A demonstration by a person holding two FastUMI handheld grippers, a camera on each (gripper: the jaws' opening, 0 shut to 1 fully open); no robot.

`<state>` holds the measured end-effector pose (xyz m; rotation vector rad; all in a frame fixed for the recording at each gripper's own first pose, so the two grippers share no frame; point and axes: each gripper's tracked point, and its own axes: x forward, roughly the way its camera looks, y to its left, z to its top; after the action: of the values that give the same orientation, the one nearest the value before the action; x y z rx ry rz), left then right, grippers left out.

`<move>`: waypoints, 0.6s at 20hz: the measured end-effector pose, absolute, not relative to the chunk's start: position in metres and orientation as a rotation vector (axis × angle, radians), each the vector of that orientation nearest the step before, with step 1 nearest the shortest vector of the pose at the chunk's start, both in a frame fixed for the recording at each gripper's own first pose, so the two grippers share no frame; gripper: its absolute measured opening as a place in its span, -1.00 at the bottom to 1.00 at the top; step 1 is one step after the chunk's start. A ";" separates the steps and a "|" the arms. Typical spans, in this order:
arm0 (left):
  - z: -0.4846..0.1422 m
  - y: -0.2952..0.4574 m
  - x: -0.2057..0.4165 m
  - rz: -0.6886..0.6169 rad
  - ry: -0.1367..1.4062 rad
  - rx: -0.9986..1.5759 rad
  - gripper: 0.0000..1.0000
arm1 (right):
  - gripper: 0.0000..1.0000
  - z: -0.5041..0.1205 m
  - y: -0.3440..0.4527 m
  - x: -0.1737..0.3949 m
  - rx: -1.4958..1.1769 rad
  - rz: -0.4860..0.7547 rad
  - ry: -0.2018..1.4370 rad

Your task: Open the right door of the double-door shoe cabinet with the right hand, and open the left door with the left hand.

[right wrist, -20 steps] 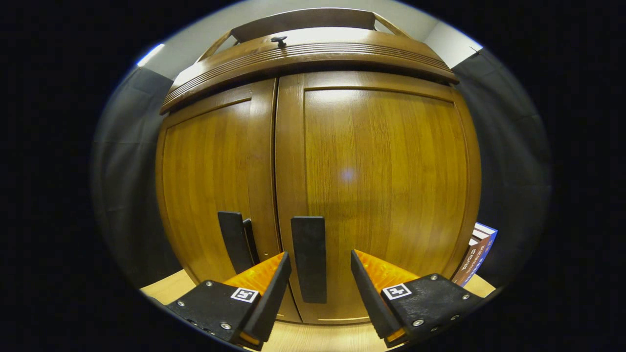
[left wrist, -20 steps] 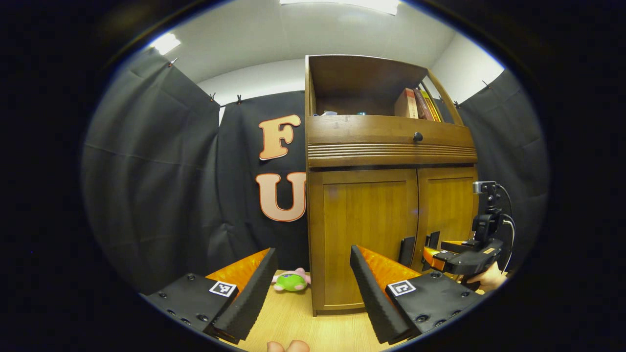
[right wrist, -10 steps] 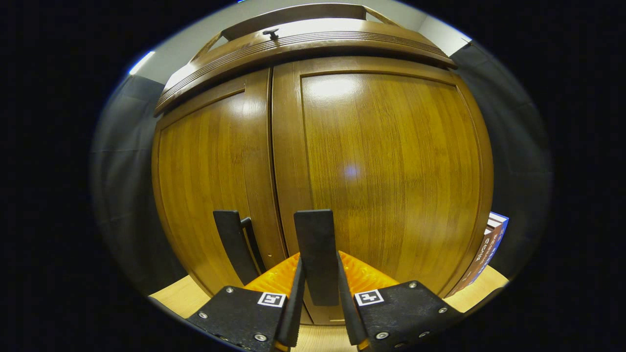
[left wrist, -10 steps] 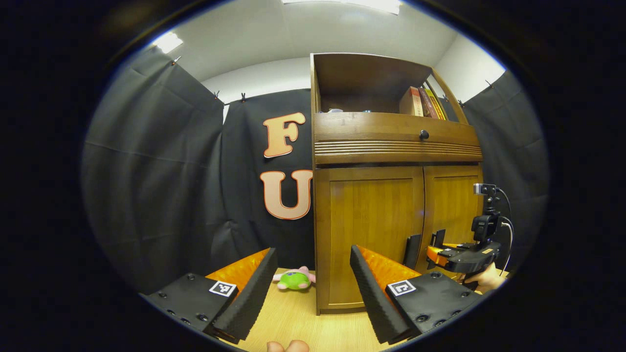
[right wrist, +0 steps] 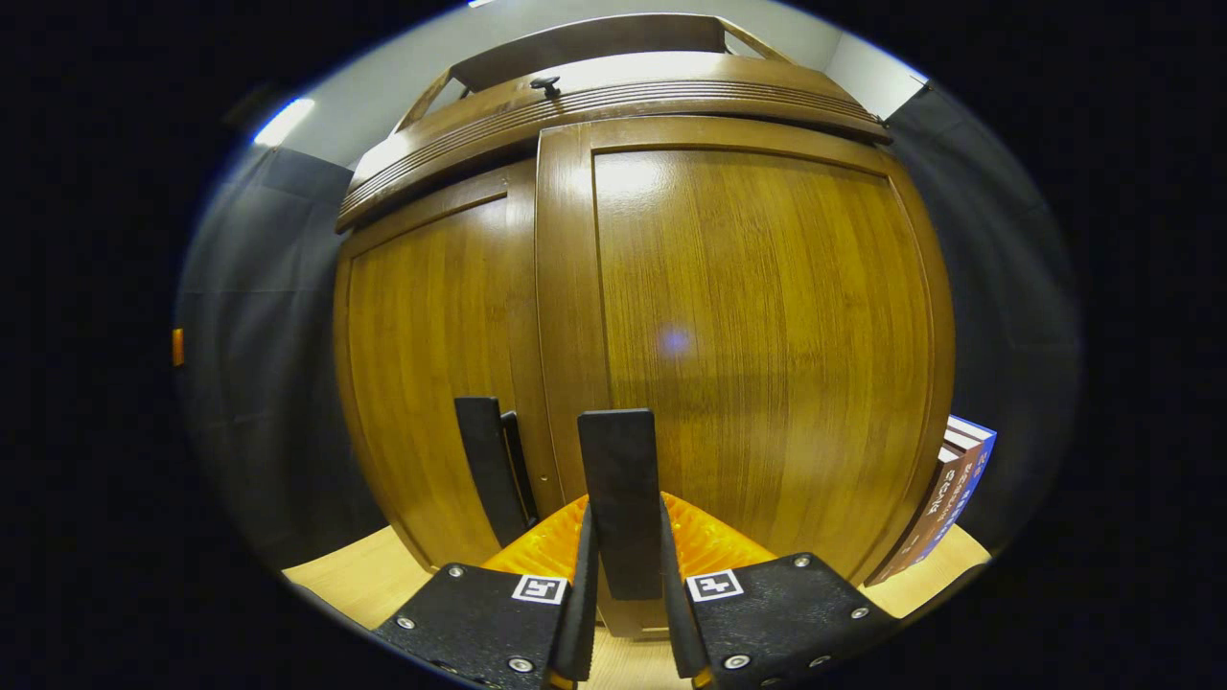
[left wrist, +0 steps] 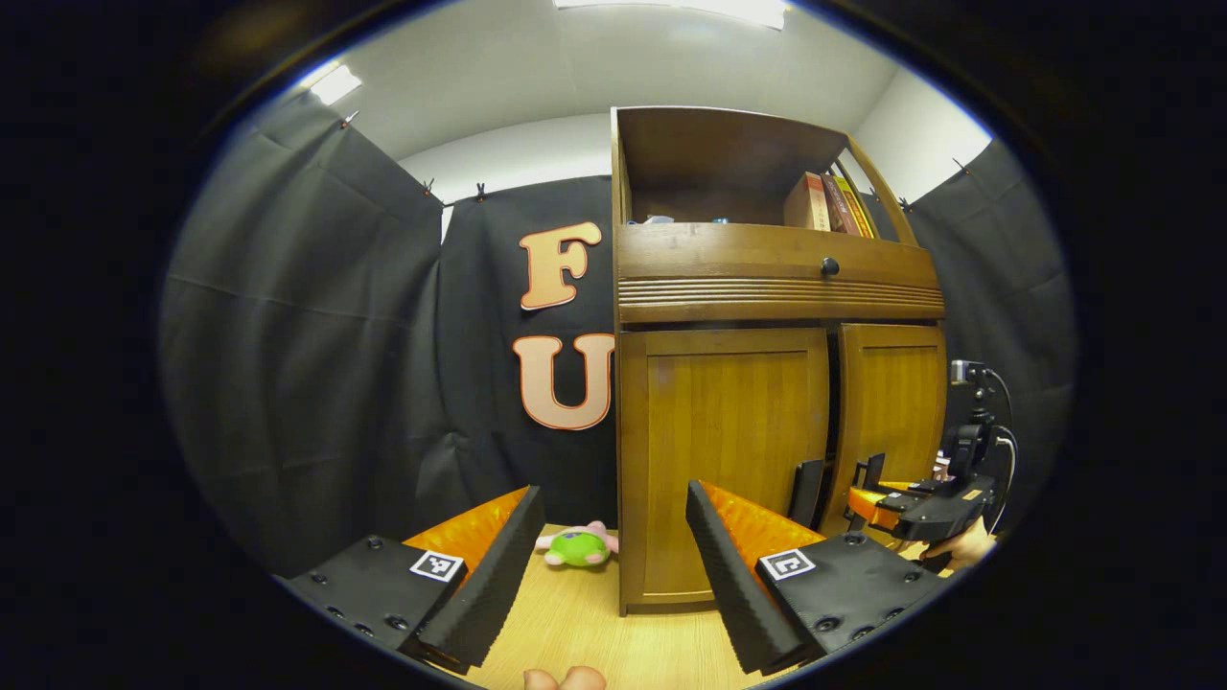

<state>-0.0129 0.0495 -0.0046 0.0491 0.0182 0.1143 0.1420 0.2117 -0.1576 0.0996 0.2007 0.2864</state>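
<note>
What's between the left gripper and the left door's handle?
Nothing visible. The left gripper is open, short of the cabinet, with bare tabletop ahead. The left door handle stands free; the right gripper clamps the neighbouring right door handle. The plush toy lies aside.

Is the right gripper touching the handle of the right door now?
Touching. In the right gripper view, both fingers of the right gripper press against the sides of the right door handle, with no gap visible.

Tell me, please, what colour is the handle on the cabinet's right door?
Black, a flat vertical handle; it shows best in the right gripper view.
</note>
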 end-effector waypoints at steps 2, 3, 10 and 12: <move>-0.004 0.047 -0.014 0.113 0.018 0.050 0.90 | -0.37 -0.156 0.209 0.131 0.099 0.303 0.201; -0.003 0.047 -0.016 0.112 0.017 0.051 0.90 | -0.37 -0.155 0.206 0.126 0.105 0.309 0.201; 0.003 0.034 -0.024 0.096 0.008 0.058 0.90 | -0.38 -0.148 0.184 0.088 0.104 0.339 0.189; 0.005 0.029 -0.025 0.087 0.004 0.058 0.90 | -0.37 -0.146 0.178 0.078 0.109 0.345 0.190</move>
<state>-0.0250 0.0286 0.0049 0.0575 0.0043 0.0868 0.0780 0.1777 -0.1461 0.1085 0.1902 0.3448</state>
